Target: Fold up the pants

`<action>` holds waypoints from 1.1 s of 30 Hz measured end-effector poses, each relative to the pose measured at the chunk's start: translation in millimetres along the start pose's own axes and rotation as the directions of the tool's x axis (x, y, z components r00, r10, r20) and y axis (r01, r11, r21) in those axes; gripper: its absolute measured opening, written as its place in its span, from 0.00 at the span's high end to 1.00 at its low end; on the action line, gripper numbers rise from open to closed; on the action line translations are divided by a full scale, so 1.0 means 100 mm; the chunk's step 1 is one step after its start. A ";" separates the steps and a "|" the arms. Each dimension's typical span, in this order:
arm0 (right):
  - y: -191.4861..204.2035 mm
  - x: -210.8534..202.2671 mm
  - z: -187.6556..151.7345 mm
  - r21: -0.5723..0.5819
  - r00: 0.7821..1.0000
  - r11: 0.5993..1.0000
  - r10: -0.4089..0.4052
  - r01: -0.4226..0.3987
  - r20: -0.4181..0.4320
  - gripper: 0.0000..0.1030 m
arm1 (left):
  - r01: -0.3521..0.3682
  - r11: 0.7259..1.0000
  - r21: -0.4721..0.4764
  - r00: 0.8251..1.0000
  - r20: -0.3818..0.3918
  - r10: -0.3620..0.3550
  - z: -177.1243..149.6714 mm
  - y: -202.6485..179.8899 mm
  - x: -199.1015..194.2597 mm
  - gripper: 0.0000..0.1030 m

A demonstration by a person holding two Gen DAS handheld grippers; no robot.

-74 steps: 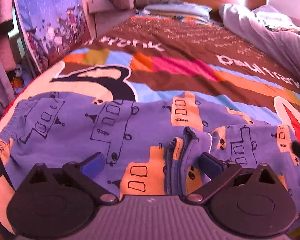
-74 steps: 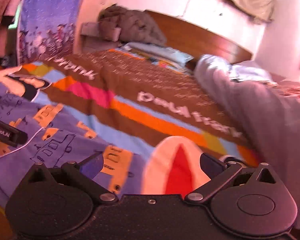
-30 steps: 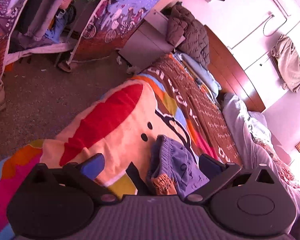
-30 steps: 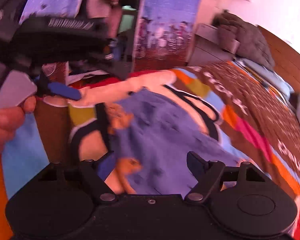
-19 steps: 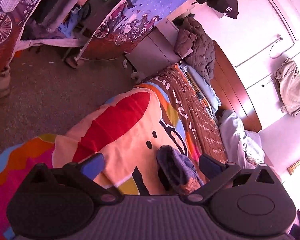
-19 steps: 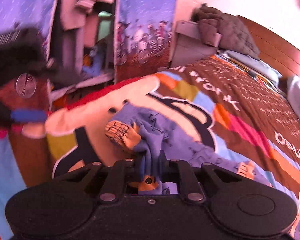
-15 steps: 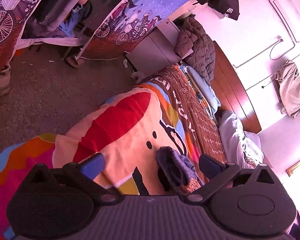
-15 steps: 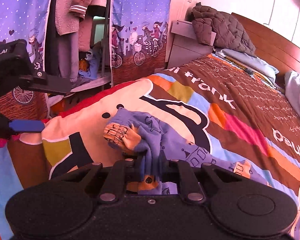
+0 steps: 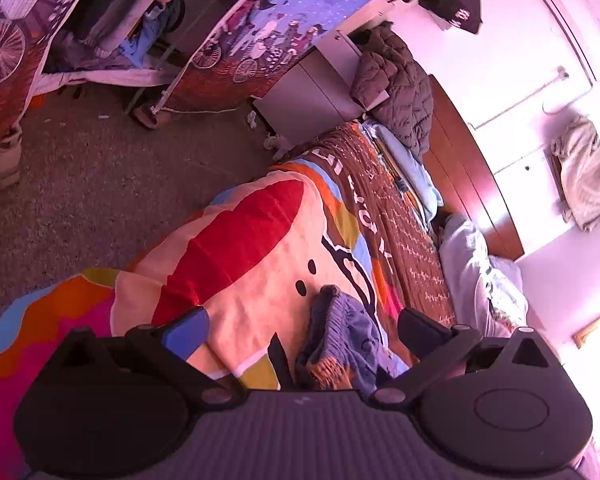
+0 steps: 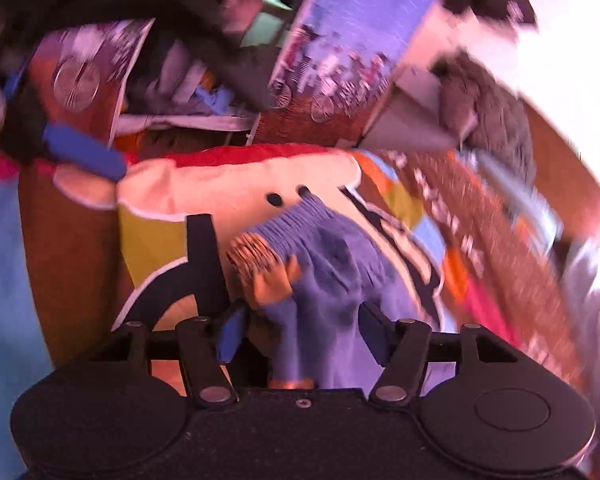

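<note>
The purple pants (image 9: 348,328) with orange patches lie bunched, waistband up, on the colourful blanket (image 9: 260,264). My left gripper (image 9: 302,324) is open wide just above the blanket, the bunched waistband between its fingers but untouched. In the blurred right wrist view the pants (image 10: 332,248) rise in a fold between the jaws of my right gripper (image 10: 302,336). Those jaws are opening, and the pads stand clear of the cloth on both sides. A blue finger (image 10: 84,152) of the left gripper shows at the upper left of that view.
The bed's edge drops to brown carpet (image 9: 80,184) on the left. A grey bedside cabinet (image 9: 312,88) with a quilted jacket (image 9: 396,84) stands by the wooden headboard (image 9: 472,184). A pale duvet (image 9: 472,272) lies heaped on the bed's far side. Curtained clothes racks (image 9: 260,32) line the wall.
Half a second ago the right gripper was shut on a fold of the pants; now its jaws stand apart around it and the view has rolled. The left gripper has barely moved.
</note>
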State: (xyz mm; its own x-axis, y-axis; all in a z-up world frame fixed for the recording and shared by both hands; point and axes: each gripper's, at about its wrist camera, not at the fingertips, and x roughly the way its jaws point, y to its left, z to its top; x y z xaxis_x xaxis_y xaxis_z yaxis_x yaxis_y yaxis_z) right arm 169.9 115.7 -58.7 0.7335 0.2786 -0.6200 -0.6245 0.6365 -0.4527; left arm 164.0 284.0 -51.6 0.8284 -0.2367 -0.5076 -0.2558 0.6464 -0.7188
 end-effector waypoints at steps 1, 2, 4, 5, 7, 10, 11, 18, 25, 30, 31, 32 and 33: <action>0.04 0.03 0.02 -0.030 1.000 1.000 -0.007 0.007 0.003 0.39 | 0.001 1.000 0.013 1.000 -0.003 -0.001 0.00 -0.02 0.00 0.00; 0.04 0.07 0.04 -0.031 1.000 0.999 -0.007 0.007 0.002 0.45 | 0.004 1.000 0.021 1.000 -0.005 -0.004 0.01 -0.03 -0.01 0.00; -0.05 0.13 0.06 0.049 0.999 0.998 0.036 -0.035 -0.012 0.73 | 0.021 0.999 0.024 1.000 -0.009 -0.021 0.01 -0.04 -0.01 0.00; -0.09 0.16 0.06 0.086 1.000 0.996 0.018 -0.017 -0.022 0.86 | 0.026 0.999 0.022 1.000 -0.013 -0.025 0.01 -0.04 -0.01 0.00; -0.22 0.14 0.03 0.189 1.000 0.982 0.024 -0.024 0.002 0.88 | 0.038 0.999 0.010 0.999 -0.013 -0.038 0.02 -0.02 0.00 0.00; -0.54 0.03 -0.09 0.432 0.990 0.890 0.121 -0.143 0.080 0.89 | 0.112 0.994 -0.014 0.994 -0.009 -0.112 0.00 0.00 0.02 0.04; -0.65 0.00 -0.14 0.514 0.983 0.838 0.144 -0.181 0.111 0.89 | 0.138 0.990 -0.025 0.990 -0.029 -0.138 -0.01 -0.01 0.05 0.07; -1.15 -0.17 -0.42 0.760 0.945 0.562 0.206 -0.327 0.254 0.89 | 0.188 0.982 -0.020 0.979 -0.080 -0.189 -0.10 -0.17 0.23 0.08; -1.22 -0.20 -0.46 0.747 0.938 0.568 0.213 -0.346 0.272 0.81 | 0.218 0.960 -0.175 0.967 -0.092 -0.237 -0.08 -0.19 0.53 0.05; -1.20 -0.19 -0.50 0.738 0.949 0.596 0.212 -0.316 0.235 0.68 | 0.182 0.929 -0.322 0.965 -0.122 -0.231 -0.12 -0.02 0.81 0.06; -1.19 -0.18 -0.51 0.738 0.953 0.603 0.209 -0.303 0.221 0.68 | 0.176 0.928 -0.327 0.965 -0.130 -0.229 -0.12 0.00 0.85 0.06; -1.18 -0.18 -0.51 0.733 0.957 0.615 0.204 -0.290 0.207 0.68 | 0.172 0.930 -0.325 0.965 -0.134 -0.225 -0.13 0.01 0.87 0.06; -1.16 -0.17 -0.51 0.727 0.959 0.626 0.201 -0.282 0.199 0.68 | 0.173 0.930 -0.325 0.965 -0.134 -0.226 -0.13 0.01 0.88 0.06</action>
State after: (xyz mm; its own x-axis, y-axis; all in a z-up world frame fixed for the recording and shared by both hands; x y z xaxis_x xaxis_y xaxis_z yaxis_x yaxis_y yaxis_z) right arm 216.3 0.0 -28.1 0.6311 0.5383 -0.5585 -0.4022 0.8427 0.3578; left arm 230.5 254.0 -103.1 0.7902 -0.4720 -0.3910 -0.2566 0.3246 -0.9104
